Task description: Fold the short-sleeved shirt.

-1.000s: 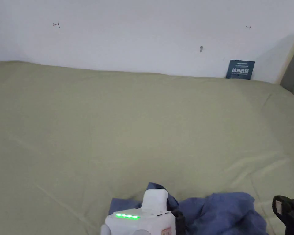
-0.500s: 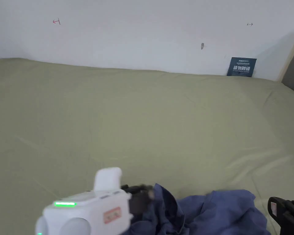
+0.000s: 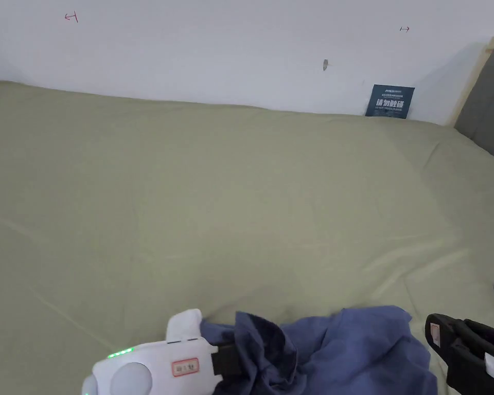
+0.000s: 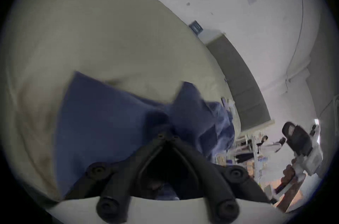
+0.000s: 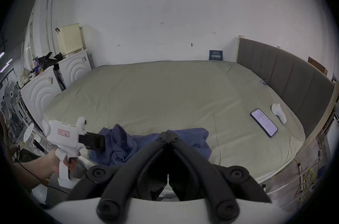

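While left gripper [image 4: 166, 136] pinches the crumpled blue shirt [image 3: 354, 349], right gripper [image 5: 167, 133] sits pressed together, empty; next: grab opposite edge, spread flat on bed [image 3: 241, 195].

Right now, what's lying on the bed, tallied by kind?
Shirt: 1
Phone: 1
White controller: 1
Total: 3, all on the bed
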Demonstrator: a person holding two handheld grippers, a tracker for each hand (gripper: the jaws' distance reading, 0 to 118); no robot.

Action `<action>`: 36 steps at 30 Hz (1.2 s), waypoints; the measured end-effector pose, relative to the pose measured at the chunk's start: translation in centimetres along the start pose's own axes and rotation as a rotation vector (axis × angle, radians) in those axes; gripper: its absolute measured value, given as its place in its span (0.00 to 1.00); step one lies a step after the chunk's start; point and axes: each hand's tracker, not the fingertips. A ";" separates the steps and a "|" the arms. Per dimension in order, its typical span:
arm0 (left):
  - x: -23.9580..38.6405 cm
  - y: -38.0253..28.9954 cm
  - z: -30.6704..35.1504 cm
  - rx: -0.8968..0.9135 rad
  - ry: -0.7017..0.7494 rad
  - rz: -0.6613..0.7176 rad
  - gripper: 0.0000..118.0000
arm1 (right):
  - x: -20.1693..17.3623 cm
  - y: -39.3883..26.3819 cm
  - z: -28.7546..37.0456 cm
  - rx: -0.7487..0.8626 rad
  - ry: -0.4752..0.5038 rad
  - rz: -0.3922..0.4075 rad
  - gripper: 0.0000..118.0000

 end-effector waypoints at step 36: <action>-6.6 3.3 9.4 0.000 -0.053 0.124 0.92 | -1.6 -0.4 -2.0 -0.061 0.050 0.027 0.00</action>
